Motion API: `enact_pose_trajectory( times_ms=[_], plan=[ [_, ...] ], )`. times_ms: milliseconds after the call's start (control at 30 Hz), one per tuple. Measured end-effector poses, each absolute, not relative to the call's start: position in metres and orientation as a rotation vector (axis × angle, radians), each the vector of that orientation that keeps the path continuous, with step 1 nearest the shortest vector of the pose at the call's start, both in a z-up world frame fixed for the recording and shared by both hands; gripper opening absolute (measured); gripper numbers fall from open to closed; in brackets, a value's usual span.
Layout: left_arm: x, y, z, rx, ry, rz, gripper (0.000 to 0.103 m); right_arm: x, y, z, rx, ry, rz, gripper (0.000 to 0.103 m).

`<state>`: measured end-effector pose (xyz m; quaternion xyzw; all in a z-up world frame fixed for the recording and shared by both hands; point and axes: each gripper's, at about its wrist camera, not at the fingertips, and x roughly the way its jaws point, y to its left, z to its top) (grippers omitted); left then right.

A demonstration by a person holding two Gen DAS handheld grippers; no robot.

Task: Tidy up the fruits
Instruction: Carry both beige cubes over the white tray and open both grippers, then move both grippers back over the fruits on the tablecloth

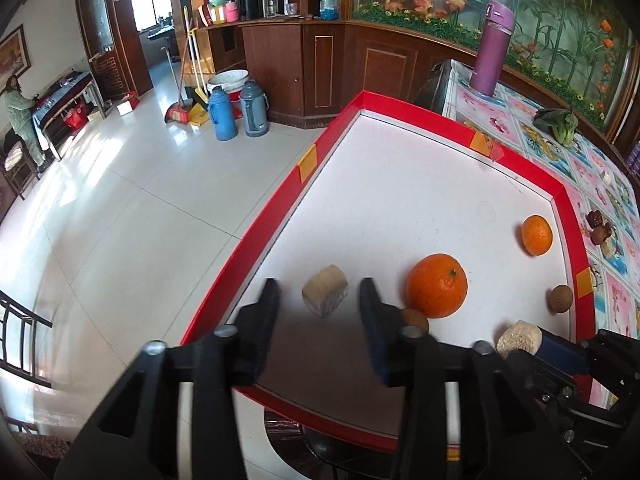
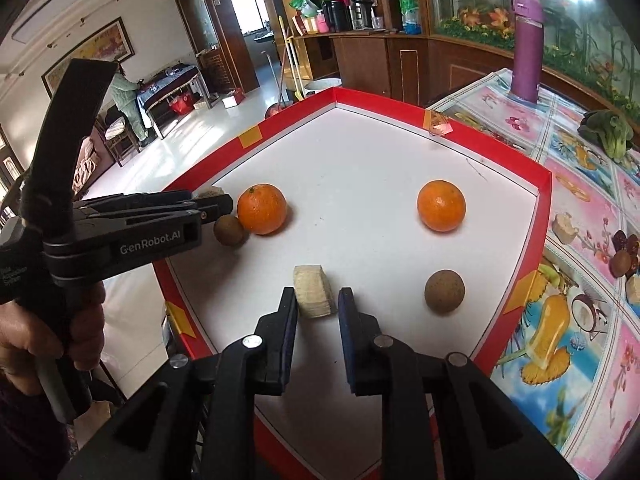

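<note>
Left wrist view: the left gripper [image 1: 320, 292] stands wide apart around a pale fruit chunk [image 1: 325, 295] on the red-rimmed tray [image 1: 276, 216] (an orange [image 1: 437, 285] sits just right).

Right wrist view: the right gripper [image 2: 318, 300] is parted, flanking another pale chunk [image 2: 313, 290], not visibly pinching it.

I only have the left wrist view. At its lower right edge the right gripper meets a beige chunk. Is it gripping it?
Observer: Not clamped, by the right wrist view. The right gripper stands open, with the pale beige fibrous chunk between its fingertips.
Operator: And the brown thing half hidden behind a finger of the left gripper?
Observer: A small round brown fruit, seen whole, resting against the large round orange.
</note>
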<state>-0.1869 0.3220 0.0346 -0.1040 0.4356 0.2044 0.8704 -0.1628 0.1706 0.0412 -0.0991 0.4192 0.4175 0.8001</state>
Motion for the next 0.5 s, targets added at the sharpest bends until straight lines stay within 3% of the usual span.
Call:
enact_pose_trajectory(
  times_ms=[33, 100, 233, 500],
  plan=[
    [-0.188, 0.321, 0.036, -0.207, 0.904, 0.437, 0.065, -0.163, 0.168, 0.043, -0.207, 0.893, 0.897, 0.028],
    [-0.19, 0.317, 0.041, -0.184, 0.886, 0.451, 0.067, -0.163, 0.162, 0.049, -0.19, 0.876, 0.9, 0.039],
    [-0.191, 0.309, 0.052, -0.163, 0.856, 0.452, 0.075, -0.16, 0.141, 0.064, -0.125, 0.822, 0.903, 0.039],
    [-0.188, 0.272, 0.073, -0.101, 0.801, 0.373, 0.08, -0.143, 0.089, 0.079, -0.011, 0.774, 0.823, 0.042]
  ],
)
